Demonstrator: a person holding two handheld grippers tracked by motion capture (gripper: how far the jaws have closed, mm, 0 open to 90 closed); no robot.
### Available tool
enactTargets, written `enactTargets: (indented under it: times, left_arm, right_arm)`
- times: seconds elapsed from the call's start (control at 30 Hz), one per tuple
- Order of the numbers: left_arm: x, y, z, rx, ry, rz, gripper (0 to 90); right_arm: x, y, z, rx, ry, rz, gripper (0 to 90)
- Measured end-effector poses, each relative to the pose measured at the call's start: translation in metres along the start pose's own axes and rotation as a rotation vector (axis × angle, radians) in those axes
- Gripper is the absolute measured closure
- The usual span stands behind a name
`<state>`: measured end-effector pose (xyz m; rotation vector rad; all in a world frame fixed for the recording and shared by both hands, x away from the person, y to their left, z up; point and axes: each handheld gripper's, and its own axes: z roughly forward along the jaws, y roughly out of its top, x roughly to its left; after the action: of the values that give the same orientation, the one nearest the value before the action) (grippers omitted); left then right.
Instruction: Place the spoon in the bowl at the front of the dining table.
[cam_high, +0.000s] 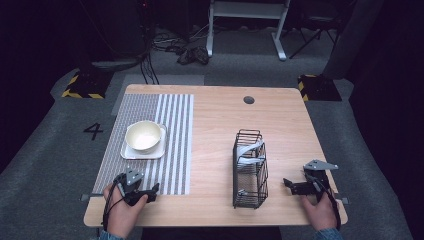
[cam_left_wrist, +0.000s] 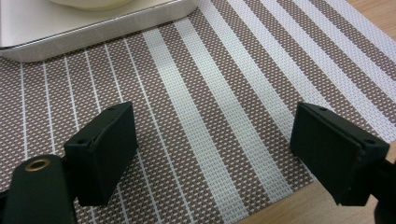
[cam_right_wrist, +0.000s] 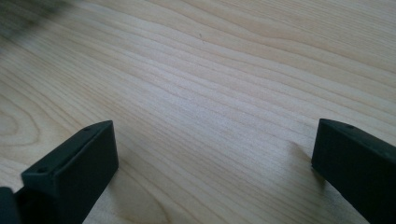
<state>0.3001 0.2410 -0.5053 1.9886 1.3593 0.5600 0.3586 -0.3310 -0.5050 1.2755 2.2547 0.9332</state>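
Both tools rest at the lower edge of the light wooden table (cam_high: 215, 125), seemingly at the ready: the left gripper (cam_high: 150, 192) on the brown-and-white striped woven placemat (cam_high: 170, 150) and the right gripper (cam_high: 290, 185) right of the black wire rack (cam_high: 250, 172), each with jaws wide apart and empty, below the cream ceramic bowl (cam_high: 143, 135) on its square white plate (cam_high: 131, 152) at centre left.

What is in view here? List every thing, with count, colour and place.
table: one, light wood, fills the middle of the high view.
placemat: one, brown and white striped, on the table's left half.
plate: one, white, square, on the placemat.
bowl: one, cream, on the plate.
wire rack: one, black, right of centre, with pale flat pieces inside that I cannot identify.
floor number 4: one, black, on grey carpet left of the table.
left gripper: one, black, open, above the placemat's near edge.
right gripper: one, black, open, above bare wood near the table's right edge.
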Motion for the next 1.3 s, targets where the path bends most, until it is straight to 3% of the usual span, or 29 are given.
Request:
enactTargets:
  times: [0.97,1.3]
  left_arm:
    - [-0.0001,0.0,0.0,0.0,0.001,-0.002,14.7]
    - [-0.0012,0.0025,-0.0041,-0.02,0.003,0.019,18.0]
  right_arm:
    - [0.0004,-0.0004,-0.0003,0.0,-0.002,0.003,0.4]
    - [0.0004,-0.0004,-0.0003,0.0,-0.003,0.003,0.4]
